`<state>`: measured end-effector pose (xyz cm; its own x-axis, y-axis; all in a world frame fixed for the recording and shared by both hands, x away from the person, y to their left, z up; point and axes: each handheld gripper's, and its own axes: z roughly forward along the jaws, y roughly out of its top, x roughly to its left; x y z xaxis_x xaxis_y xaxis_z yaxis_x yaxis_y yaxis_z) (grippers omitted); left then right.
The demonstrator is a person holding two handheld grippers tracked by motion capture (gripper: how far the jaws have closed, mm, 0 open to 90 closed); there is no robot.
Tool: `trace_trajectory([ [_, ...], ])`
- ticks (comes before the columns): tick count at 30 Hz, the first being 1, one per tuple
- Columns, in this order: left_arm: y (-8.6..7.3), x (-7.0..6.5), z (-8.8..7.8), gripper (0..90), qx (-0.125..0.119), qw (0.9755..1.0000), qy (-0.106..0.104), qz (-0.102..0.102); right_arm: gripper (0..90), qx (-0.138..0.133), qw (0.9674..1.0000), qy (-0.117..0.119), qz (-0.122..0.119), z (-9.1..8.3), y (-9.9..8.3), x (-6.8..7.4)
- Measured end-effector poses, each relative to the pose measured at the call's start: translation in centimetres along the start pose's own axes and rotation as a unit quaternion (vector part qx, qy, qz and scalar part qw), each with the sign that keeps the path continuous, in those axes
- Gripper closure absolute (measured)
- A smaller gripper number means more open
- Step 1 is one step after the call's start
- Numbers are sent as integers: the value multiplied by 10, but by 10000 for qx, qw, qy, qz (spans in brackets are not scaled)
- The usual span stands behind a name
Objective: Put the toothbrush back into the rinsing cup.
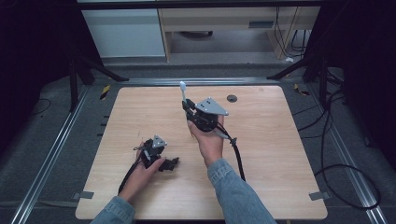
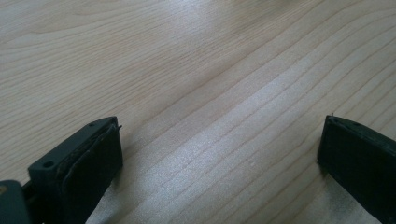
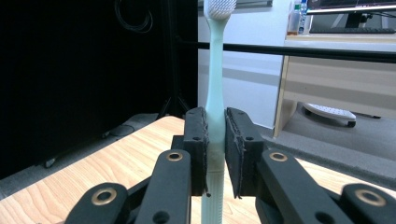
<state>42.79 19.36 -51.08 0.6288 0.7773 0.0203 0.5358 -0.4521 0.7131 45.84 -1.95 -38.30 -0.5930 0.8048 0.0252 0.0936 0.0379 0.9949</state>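
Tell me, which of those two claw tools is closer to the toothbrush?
The right gripper: its jaws are clamped on the toothbrush, holding it upright. The left gripper sits open, low near the table, well apart from it.

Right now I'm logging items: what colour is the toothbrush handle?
Pale mint green, with a white bristle head; the toothbrush shows best in the right gripper view.

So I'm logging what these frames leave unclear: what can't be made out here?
- Toothbrush: in the right gripper view its lower handle is cut off by the bottom edge, and the right tongs cover its middle.
- Toothbrush in the high view: too small to make out its bristles.
- Left tongs: in the high view, dark and small, so their opening is unreadable there; the left gripper view shows them wide apart over bare table.
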Motion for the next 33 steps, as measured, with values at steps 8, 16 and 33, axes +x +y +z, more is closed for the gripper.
trace_trajectory([
  [8, 0, 0, 0, 0, -2, 10000, 0, 0, 792, -112, 9999, 17, -25, 1, -1, -1],
  [16, 0, 0, 0, 0, -2, 10000, 1, 1, 792, -164, 9998, 24, 76, 1, 0, -1],
  [33, 0, 0, 0, 0, 0, 10000, 2, 1, 792, -327, 9994, 51, -22, 3, -3, -6],
])
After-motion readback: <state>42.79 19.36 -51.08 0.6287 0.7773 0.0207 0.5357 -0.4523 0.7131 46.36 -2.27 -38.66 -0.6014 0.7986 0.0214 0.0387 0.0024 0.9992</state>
